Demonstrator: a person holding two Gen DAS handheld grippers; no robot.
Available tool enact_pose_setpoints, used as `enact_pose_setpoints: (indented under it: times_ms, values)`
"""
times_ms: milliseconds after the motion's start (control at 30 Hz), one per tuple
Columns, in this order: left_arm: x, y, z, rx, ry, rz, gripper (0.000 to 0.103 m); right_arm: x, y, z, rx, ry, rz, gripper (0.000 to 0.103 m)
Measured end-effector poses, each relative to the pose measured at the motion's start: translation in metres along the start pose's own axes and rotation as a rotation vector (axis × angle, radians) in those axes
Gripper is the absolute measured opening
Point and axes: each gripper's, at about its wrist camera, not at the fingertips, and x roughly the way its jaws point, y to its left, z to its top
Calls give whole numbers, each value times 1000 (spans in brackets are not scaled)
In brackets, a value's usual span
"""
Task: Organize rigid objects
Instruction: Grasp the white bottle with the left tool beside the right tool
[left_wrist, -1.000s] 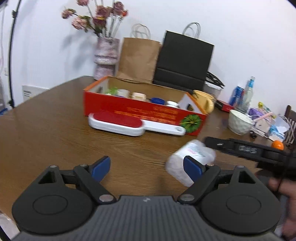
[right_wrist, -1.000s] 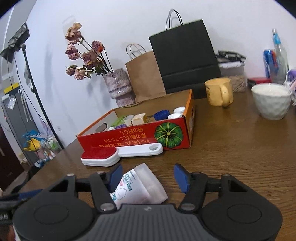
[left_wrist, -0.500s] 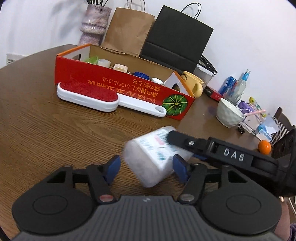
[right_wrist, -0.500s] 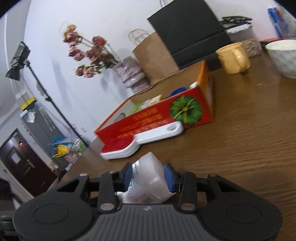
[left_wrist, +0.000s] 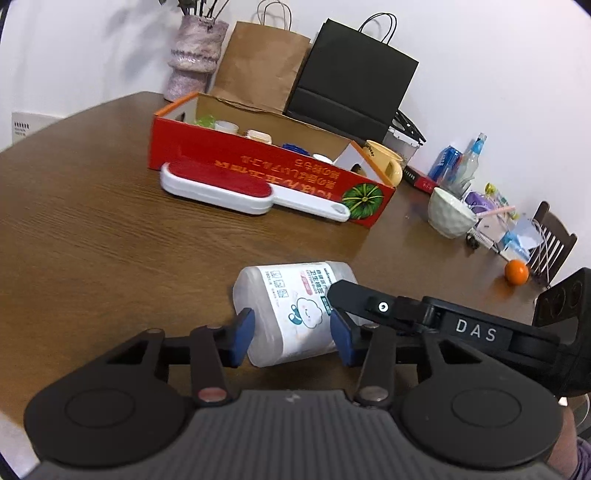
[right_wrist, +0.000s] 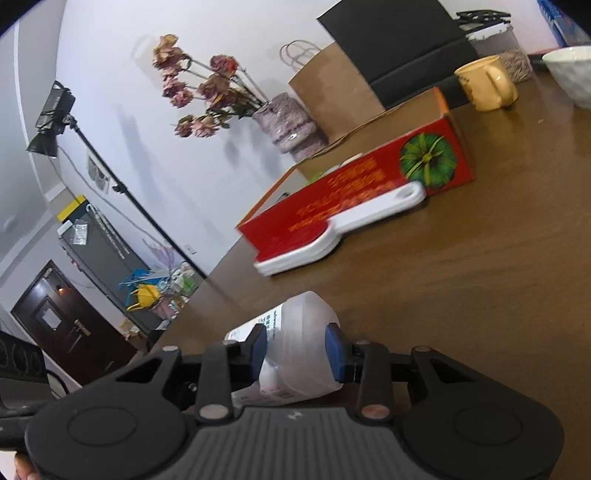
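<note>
A clear plastic container with a printed white label (left_wrist: 291, 310) is held above the wooden table. My right gripper (right_wrist: 295, 350) is shut on the container (right_wrist: 299, 343), its blue pads pressed on both sides. My left gripper (left_wrist: 291, 334) is closed around the container's other end, pads touching its sides. The right gripper's black body (left_wrist: 443, 325) enters the left wrist view from the right. A red open cardboard box (left_wrist: 266, 166) with several small items stands farther back, with a red-and-white lint brush (left_wrist: 236, 190) lying against its front.
Behind the box stand a vase (left_wrist: 192, 55), a brown paper bag (left_wrist: 258, 62) and a black bag (left_wrist: 351, 74). A yellow mug (left_wrist: 384, 166), white bowl (left_wrist: 448, 218), bottles, clutter and an orange (left_wrist: 516, 272) sit at right. A chair (left_wrist: 554, 243) stands at the table's right edge.
My right gripper closed on the container and tilted. My left gripper moved in and closed on its other end, having been wide open a second ago.
</note>
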Motion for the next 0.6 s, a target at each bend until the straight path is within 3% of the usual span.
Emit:
enact_pose_setpoints:
  times_ms: [267, 400, 500, 600]
  values:
    - [-12, 29, 6, -60, -18, -31, 46, 5, 15, -1, -19, 2, -41, 32]
    - [2, 38, 8, -112, 3, -82, 45, 9, 14, -1, -4, 6, -50, 40]
    - [7, 43, 9, -133, 2, -106, 46, 13, 11, -1, 25, 5, -48, 39]
    - [8, 49, 11, -149, -16, -114, 35, 16, 14, 2, 16, -5, -62, 37]
